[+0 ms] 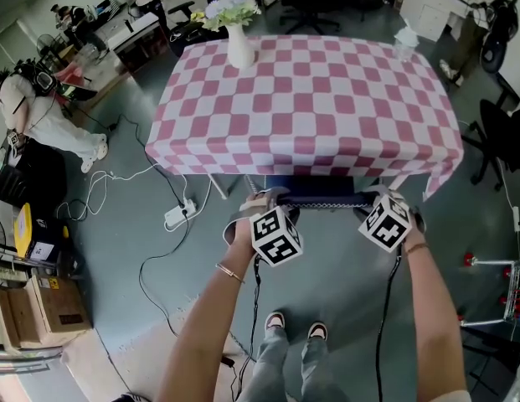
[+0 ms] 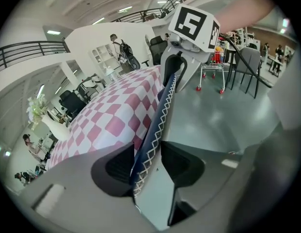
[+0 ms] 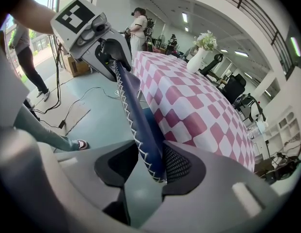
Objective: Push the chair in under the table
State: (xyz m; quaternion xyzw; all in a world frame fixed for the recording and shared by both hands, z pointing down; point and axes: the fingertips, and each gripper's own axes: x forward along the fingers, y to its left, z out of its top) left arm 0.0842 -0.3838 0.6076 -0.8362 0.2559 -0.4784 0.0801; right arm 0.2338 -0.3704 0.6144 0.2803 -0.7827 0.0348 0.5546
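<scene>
- Pink-and-white checked cloth (image 1: 310, 99) covers the table and hangs over its near edge. A white vase (image 1: 240, 47) of flowers stands toward the far left corner.
- Dark blue chair back (image 1: 320, 198), trimmed with white zigzag stitching, shows just below the cloth's near hem. The rest of the chair is hidden under the table.
- The left gripper (image 1: 266, 203) straddles the left end of the chair back's top edge. In the left gripper view its jaws stand wide, and the stitched edge runs between them unclamped.
- The right gripper (image 1: 383, 201) straddles the right end of the same edge. In the right gripper view its jaws are also spread wide. The blue edge lies beside the mesh-faced pad, and grey floor shows in the gap to the other pad.
- Each gripper view shows the other gripper at the far end of the chair back.
- A white power strip (image 1: 177, 215) with trailing cables lies on the grey floor, left of the table.
</scene>
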